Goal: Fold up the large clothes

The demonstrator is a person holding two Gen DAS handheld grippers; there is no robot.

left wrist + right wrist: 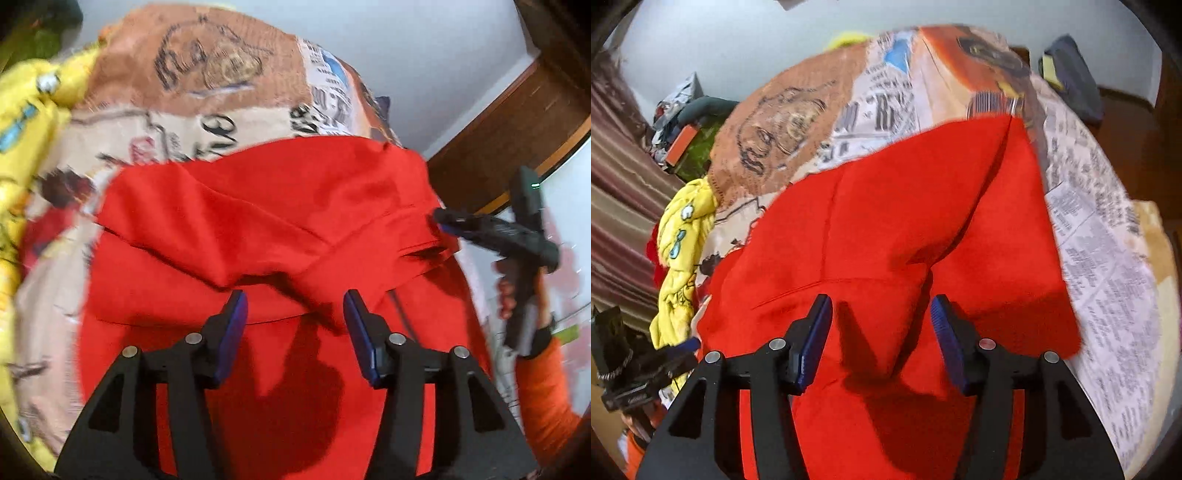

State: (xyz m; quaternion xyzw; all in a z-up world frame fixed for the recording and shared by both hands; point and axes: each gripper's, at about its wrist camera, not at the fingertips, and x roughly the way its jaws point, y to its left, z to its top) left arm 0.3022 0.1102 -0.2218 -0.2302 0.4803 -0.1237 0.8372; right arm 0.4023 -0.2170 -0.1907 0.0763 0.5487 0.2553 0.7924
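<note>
A large red garment (266,229) lies partly folded on a bed covered by a printed sheet (192,74). It also fills the right wrist view (905,221). My left gripper (295,310) is open and empty just above the red cloth, near a folded edge. My right gripper (881,314) is open and empty over the garment. The right gripper shows in the left wrist view (443,221) at the garment's right edge. The left gripper shows in the right wrist view (687,350) at the garment's left edge.
A yellow printed garment (683,251) lies bunched at the left of the bed, also in the left wrist view (26,122). A striped curtain (617,206) hangs left. Brown wooden furniture (509,129) stands at the right. A dark cloth (1071,77) lies far back.
</note>
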